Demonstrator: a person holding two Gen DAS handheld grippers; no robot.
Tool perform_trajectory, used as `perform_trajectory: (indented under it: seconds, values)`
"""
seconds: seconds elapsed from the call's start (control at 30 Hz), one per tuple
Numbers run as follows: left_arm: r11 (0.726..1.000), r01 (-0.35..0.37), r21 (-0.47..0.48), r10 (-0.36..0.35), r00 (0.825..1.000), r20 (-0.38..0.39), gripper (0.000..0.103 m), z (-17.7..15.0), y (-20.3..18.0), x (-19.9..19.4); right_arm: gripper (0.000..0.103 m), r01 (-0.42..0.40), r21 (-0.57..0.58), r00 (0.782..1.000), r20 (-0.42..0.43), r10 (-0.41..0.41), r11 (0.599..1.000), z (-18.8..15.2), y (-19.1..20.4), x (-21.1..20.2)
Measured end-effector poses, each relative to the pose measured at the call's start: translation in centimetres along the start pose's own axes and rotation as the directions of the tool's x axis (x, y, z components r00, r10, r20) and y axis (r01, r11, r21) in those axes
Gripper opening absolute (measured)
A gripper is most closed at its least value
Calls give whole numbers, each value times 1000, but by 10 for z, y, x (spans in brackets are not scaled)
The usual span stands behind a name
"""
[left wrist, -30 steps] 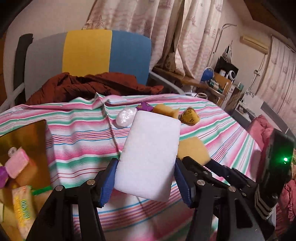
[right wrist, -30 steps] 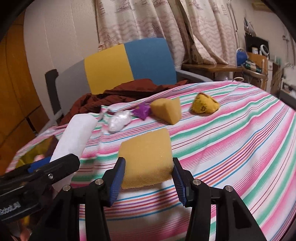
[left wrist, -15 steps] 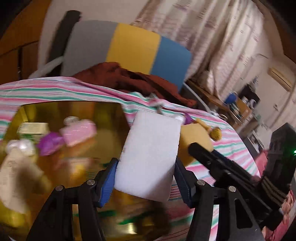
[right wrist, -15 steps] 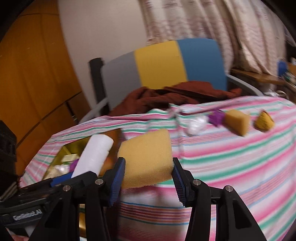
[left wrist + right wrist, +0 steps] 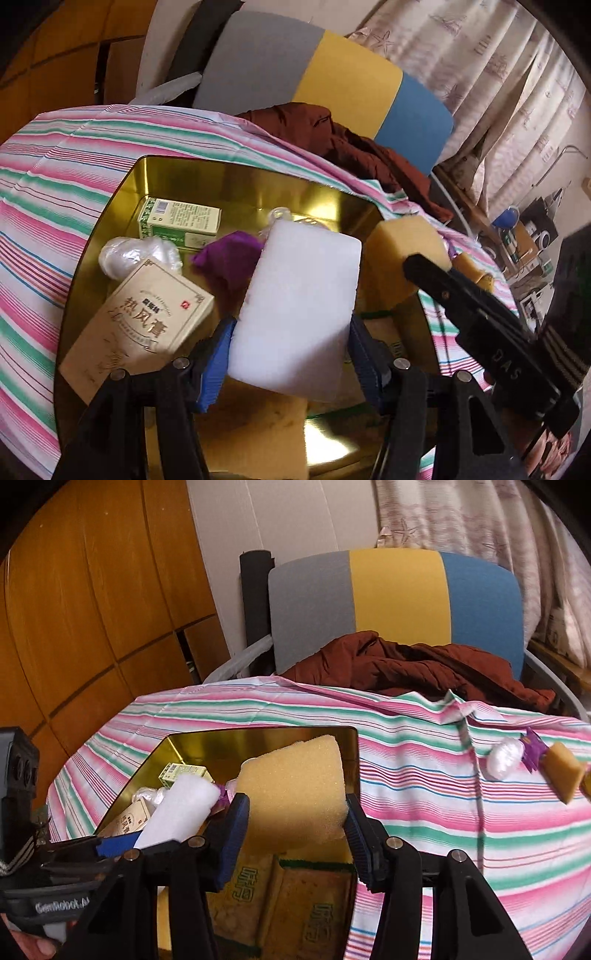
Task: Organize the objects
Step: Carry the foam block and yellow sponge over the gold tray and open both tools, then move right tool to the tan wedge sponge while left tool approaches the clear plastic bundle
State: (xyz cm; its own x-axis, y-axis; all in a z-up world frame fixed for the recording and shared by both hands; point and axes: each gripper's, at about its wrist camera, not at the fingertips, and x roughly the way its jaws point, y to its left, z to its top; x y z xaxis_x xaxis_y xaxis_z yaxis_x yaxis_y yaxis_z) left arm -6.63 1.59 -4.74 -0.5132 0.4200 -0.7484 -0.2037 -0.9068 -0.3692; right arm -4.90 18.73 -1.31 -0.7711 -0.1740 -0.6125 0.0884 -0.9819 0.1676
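Observation:
My left gripper (image 5: 290, 354) is shut on a white sponge block (image 5: 299, 306) and holds it over the gold tin tray (image 5: 229, 173). My right gripper (image 5: 295, 830) is shut on a yellow sponge (image 5: 295, 786) above the tray's right side (image 5: 258, 734). The yellow sponge also shows in the left wrist view (image 5: 402, 254). The tray holds a tan box with Chinese lettering (image 5: 147, 317), a green and white box (image 5: 181, 218), a purple wrapper (image 5: 229, 258) and a clear plastic bundle (image 5: 136, 254). The white sponge also shows in the right wrist view (image 5: 181, 808).
The tray sits on a pink, green and white striped tablecloth (image 5: 443, 812). On the cloth at the right lie a clear bundle (image 5: 504, 762), a purple wrapper (image 5: 532, 749) and a yellow sponge wedge (image 5: 565, 771). A chair (image 5: 399, 598) with a brown garment (image 5: 406, 668) stands behind.
Both grippers have swung left with their sponges, from over the striped cloth to over the gold tray. The loose items on the cloth now lie far to the right.

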Motion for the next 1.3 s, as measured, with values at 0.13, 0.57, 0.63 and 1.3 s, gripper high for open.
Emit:
perform_trajectory:
  seconds: [0.13, 0.57, 0.63, 1.3]
  values:
    - [1000, -11, 3, 11, 1000, -27, 61, -1, 3, 7, 55, 11, -3, 1000, -21, -11, 1000, 1, 1, 13]
    - [981, -176, 87, 184, 978, -102, 66, 23, -2, 39, 87, 17, 104, 998, 63, -23, 994, -4, -9, -20]
    - [991, -126, 41, 129, 985, -111, 70, 25, -1, 32, 87, 17, 116, 998, 65, -24, 993, -7, -12, -25]
    - [997, -48, 58, 54, 993, -107, 70, 22, -9, 32, 87, 21, 210, 998, 60, -34, 978, -22, -42, -46]
